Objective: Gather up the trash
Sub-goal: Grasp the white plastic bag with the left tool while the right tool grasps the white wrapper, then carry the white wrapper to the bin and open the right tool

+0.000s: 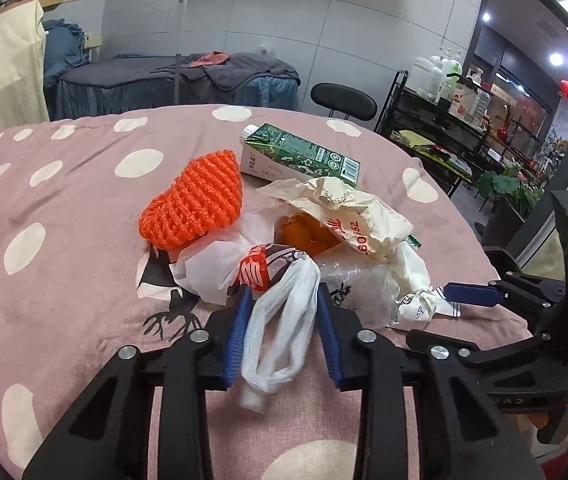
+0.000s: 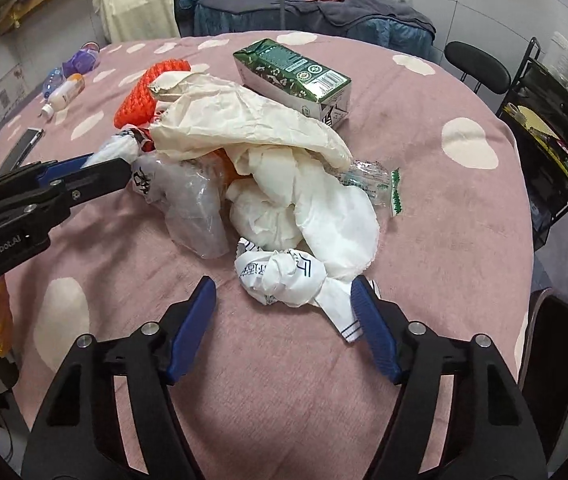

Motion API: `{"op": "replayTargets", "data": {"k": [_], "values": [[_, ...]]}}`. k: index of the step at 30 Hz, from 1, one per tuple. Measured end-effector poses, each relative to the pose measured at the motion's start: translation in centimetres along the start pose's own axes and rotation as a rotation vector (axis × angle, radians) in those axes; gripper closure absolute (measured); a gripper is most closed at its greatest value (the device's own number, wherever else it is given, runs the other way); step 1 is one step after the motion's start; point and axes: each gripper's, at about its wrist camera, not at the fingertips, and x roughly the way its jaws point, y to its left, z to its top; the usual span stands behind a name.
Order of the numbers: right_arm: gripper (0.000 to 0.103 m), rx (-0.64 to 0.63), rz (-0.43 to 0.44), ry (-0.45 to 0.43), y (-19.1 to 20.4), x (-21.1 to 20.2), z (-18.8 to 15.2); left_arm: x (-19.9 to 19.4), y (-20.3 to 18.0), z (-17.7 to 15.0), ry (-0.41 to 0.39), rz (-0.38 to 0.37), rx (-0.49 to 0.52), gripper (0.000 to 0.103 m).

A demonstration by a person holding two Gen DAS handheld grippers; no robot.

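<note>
The left gripper (image 1: 284, 300) had its blue pads closed partway around the knotted handles of a white plastic bag (image 1: 280, 320), while the right gripper (image 2: 284, 300) stood wide open and empty, its tips just short of a crumpled printed wrapper (image 2: 280, 276). Ahead of both lay the trash heap: a cream paper bag (image 2: 244, 120), clear plastic (image 2: 200, 216), an orange foam net (image 1: 196, 200) and, farthest off, a green carton (image 2: 295, 76). Everything rested on a pink cloth with white dots (image 2: 423, 208). Left of the right gripper, bottles (image 2: 66, 92) and a phone (image 2: 24, 144) lay well apart. The left gripper's body read "GenRobot.AI".
</note>
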Motion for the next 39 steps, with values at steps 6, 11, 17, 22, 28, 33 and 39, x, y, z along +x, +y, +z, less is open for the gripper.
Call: {"op": "replayTargets", "data": {"k": [6,11,17,22,28,33,39], "values": [[0.068,0.008,0.023,0.021,-0.3,1.2,0.7,-0.7,-0.1,-0.6,-0.006,-0.011,-0.008,0.089],[0.074,0.049,0.046,-0.026,-1.0,-0.1,-0.2,-2.5,-0.2,-1.1,-0.036,-0.019,-0.025,0.093],[0.074,0.104,0.055,-0.106,-1.8,-3.2,-1.7,-5.7,-1.9,-1.0,-0.100,-0.047,0.001,0.093],[0.074,0.150,0.066,-0.178,-2.1,-6.2,-3.5,-7.8,-3.7,-1.0,-0.143,-0.085,0.017,0.093],[0.074,0.201,0.052,-0.248,-3.4,-9.3,-5.8,-9.4,-6.2,-0.7,-0.177,-0.161,0.041,0.093],[0.074,0.269,0.024,-0.301,-5.8,-11.6,-7.7,-9.7,-9.1,-0.6,-0.187,-0.218,0.090,0.093],[0.074,0.372,-0.036,-0.361,-9.3,-13.7,-10.1,-8.6,-13.3,-0.5,-0.184,-0.298,0.151,0.093]]}}
